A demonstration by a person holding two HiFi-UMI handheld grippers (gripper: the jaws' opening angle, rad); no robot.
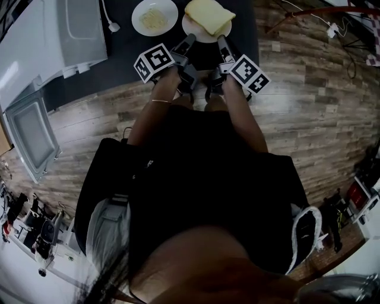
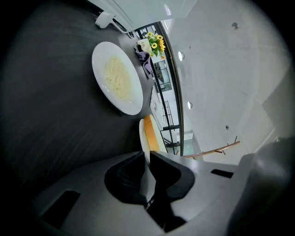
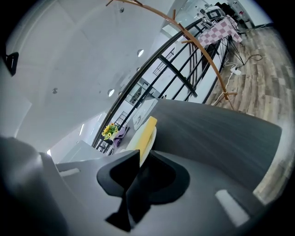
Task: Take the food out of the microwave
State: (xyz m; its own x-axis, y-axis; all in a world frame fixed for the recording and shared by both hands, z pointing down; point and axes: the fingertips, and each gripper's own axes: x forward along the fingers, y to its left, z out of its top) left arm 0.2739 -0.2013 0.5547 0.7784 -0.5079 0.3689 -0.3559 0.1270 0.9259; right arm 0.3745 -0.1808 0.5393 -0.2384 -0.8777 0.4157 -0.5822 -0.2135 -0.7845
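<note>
On the table: two white plates are sitting side by side on the dark table (image 1: 119, 59).
Bread plate: the bread plate (image 1: 191, 29) is lying flat on the table. It is sitting to the right of the other plate, out of the microwave and well apart from it.
Bread: a thick yellow bread (image 1: 209, 15) is lying on that plate and sticking out a bit past the far rim.
Noodle plate: the noodle plate (image 1: 140, 25) is sitting just beside the bread plate and holding a small pile of pale noodles (image 1: 154, 18).
Left gripper: the left gripper (image 2: 147, 156) is reaching to the near left side of the bread plate. Its jaws are standing a little apart, with the thin rim going in between them.
Right gripper: the right gripper (image 3: 142, 154) is reaching to the near right side of the same plate. Its jaws are also standing a little apart, with the rim between them.
Microwave: the white microwave (image 1: 59, 35) is sitting at the left end of the table, and its door (image 1: 32, 136) is hanging wide open.
Floor: the person is standing on a wood floor (image 1: 309, 107), stretching both arms to the table.
Flowers: some yellow flowers (image 2: 156, 42) are standing far behind the plates.
</note>
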